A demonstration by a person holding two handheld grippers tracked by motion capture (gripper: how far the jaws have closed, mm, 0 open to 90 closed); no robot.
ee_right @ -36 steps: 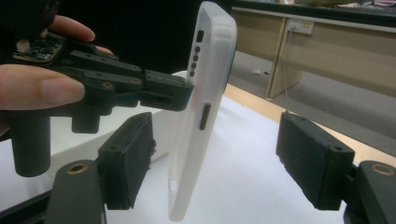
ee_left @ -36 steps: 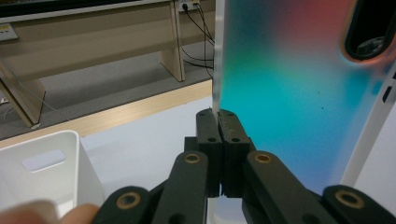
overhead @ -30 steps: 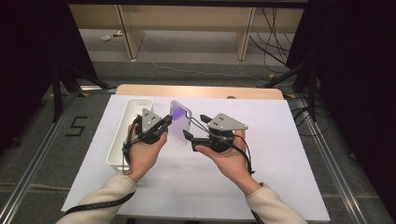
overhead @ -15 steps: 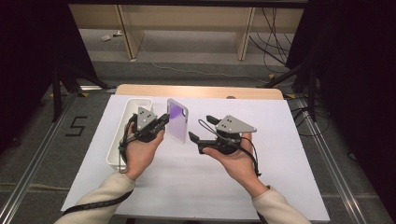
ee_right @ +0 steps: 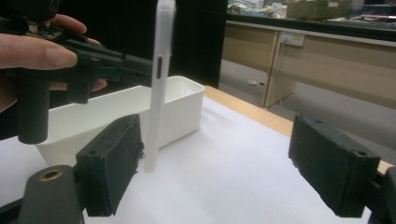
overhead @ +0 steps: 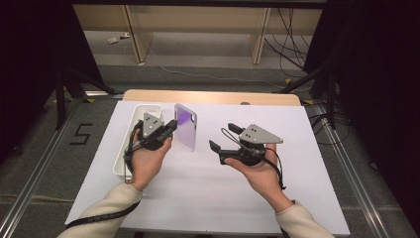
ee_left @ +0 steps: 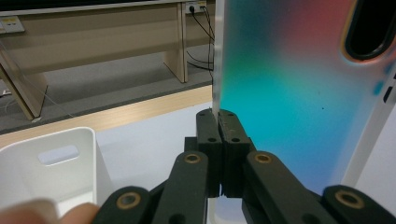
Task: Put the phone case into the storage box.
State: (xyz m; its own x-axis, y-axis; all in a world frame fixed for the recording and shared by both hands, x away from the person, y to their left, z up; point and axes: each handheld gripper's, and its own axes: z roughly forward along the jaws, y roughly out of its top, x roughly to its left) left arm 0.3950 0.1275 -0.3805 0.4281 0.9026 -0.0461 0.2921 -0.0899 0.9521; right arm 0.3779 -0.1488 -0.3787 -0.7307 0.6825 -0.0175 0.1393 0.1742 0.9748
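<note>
Right gripper (overhead: pixel 224 138) is sitting nearest, in the upturned right hand, jaws standing wide apart with nothing between them, pointing toward the phone case (overhead: pixel 185 126) from well apart. In the right gripper view the case (ee_right: pixel 158 84) is standing upright, its lower end near or on the white table sheet (overhead: pixel 208 188).

Left gripper (overhead: pixel 169 126) is clamping the case by one thin long edge; in the left gripper view the two pads are meeting on that edge (ee_left: pixel 217 100) with the iridescent panel rising beside them.

Risks, as I judge them: the hold is pinching only a sliver of slick plastic, so any twist could be letting the case pivot or slip out. The tall case is acting as a lever on that grip. Beyond it the white bin (overhead: pixel 130 144) is lying just beside; a dropped case could be striking its rim and bouncing off the table's far wooden edge (overhead: pixel 213 96).
</note>
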